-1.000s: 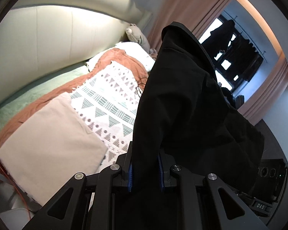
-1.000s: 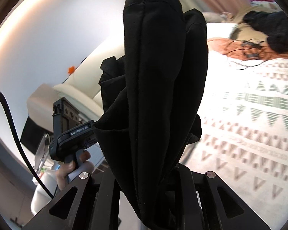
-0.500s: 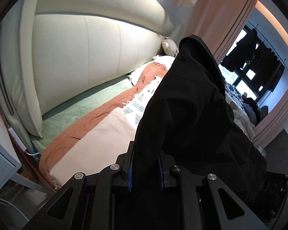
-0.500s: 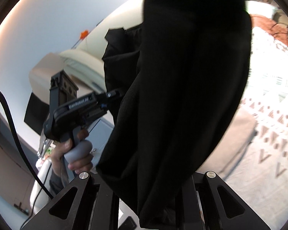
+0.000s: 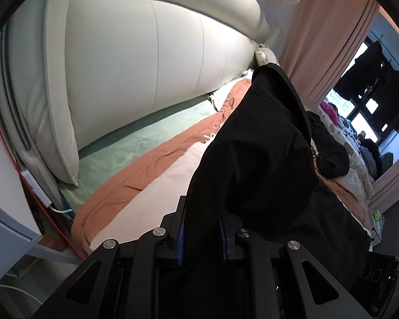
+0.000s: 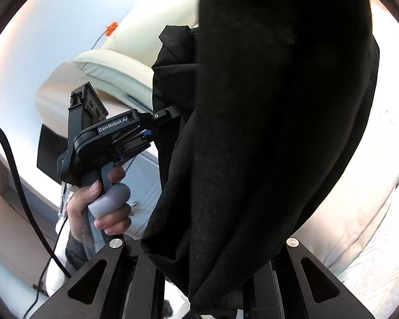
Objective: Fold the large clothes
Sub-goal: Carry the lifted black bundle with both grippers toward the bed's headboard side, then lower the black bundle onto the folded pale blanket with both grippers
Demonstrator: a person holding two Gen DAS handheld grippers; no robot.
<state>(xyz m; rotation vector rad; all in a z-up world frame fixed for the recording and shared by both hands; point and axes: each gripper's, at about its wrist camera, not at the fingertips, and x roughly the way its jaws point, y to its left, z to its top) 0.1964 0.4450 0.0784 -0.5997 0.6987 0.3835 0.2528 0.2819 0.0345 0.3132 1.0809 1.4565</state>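
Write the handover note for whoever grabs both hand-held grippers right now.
Left hand-held gripper: shut on the black garment, cloth pinched between its blue pads.
Right hand-held gripper: the same garment drapes over its fingers and hides them; it looks clamped, but confirm by feel.
The garment hangs in the air between both grippers, above the bed, bunched and not spread.
Done: garment picked up.
Left: lay it flat on the bed, smooth it, then make the folds. No fold is visible yet.
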